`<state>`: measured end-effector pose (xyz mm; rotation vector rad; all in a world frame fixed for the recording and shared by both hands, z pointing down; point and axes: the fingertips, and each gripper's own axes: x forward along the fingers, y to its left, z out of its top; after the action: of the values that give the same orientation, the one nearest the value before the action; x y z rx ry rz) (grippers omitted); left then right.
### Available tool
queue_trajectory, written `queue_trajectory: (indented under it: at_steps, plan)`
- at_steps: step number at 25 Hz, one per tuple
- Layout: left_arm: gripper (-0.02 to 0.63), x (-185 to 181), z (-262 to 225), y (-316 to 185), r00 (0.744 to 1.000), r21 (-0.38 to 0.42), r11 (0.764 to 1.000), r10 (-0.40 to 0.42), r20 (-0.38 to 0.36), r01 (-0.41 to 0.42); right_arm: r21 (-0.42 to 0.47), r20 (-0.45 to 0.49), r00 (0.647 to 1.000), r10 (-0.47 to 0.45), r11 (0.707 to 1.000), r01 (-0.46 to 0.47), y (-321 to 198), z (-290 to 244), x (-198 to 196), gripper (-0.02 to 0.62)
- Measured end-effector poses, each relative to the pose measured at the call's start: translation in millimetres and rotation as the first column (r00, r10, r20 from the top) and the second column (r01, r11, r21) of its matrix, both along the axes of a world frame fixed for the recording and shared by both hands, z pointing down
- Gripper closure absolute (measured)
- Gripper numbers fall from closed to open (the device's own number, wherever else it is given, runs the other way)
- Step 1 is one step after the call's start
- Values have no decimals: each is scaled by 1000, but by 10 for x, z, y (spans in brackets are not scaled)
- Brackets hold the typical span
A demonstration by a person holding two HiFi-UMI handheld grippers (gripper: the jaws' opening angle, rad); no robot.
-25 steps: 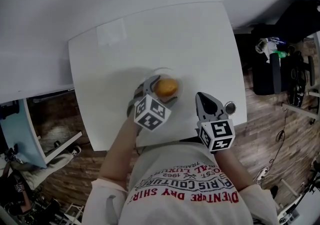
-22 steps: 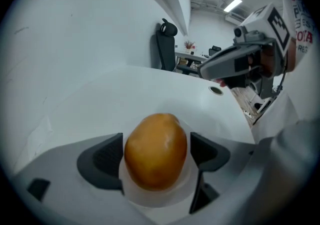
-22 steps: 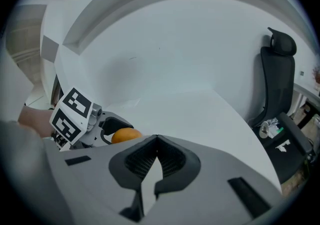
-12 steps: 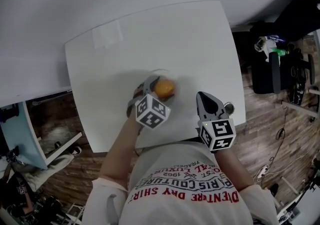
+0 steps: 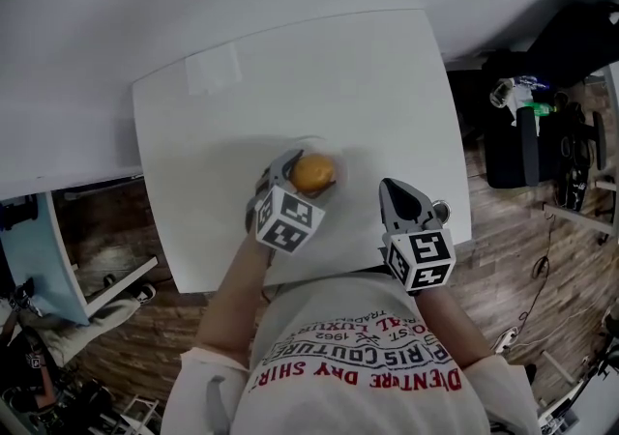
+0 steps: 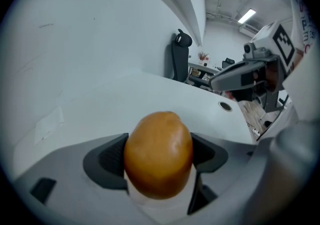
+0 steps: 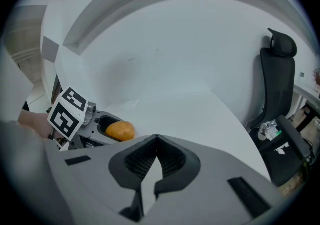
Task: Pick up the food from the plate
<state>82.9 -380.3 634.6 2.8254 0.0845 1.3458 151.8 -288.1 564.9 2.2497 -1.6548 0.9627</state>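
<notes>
- The left gripper [image 5: 309, 175] has just been closing its jaws, and the food [image 5: 314, 172], a round orange-brown piece, now sits between them. The dark pads [image 6: 107, 161] press on both its flanks while the jaws stand nearly as wide as they go.
- Set against a second ago, the food has barely shifted on the white table [image 5: 290, 85]. The grasp looks made and the lift probably comes next.
- The plate, white on white, is hard to make out now, so it is unclear whether the food has left it.
- The right gripper [image 5: 392, 189] has not moved. It waits at 4 o'clock from the food, near the table's front edge, with its jaws together and nothing between them.
- Only the left gripper view shows the pads meeting the food. From the head view, the marker cube [image 5: 284, 220] and fingers hide that contact.
- Only the right gripper view shows its own tips touching. It also catches the food side-on at 9 o'clock, cradled in the other gripper.
- The head view alone shows the whole layout, with the food just toward 6 o'clock from the table's centre and both hands close to the person's body.
</notes>
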Motion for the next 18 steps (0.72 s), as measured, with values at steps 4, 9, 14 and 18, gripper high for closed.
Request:
queue_trajectory:
  at_steps: [4, 9, 14, 18]
  plan:
    - [235, -27, -351, 48, 996, 24, 999, -34, -78, 36, 27, -18, 1000, -20, 999, 20, -23, -160, -47, 586]
    - [235, 3, -963, 37, 970, 67, 993, -83, -227, 101, 94, -73, 997, -32, 995, 39, -118, -447, 20, 586]
    - [235, -61, -1541, -7, 916, 96, 976, -146, -374, 195, 161, -145, 988, -57, 984, 80, -190, -794, 30, 586]
    - [235, -259, -1879, -55, 847, 70, 949, -241, -475, 309, 202, -185, 979, -85, 972, 123, -228, -1019, -88, 586]
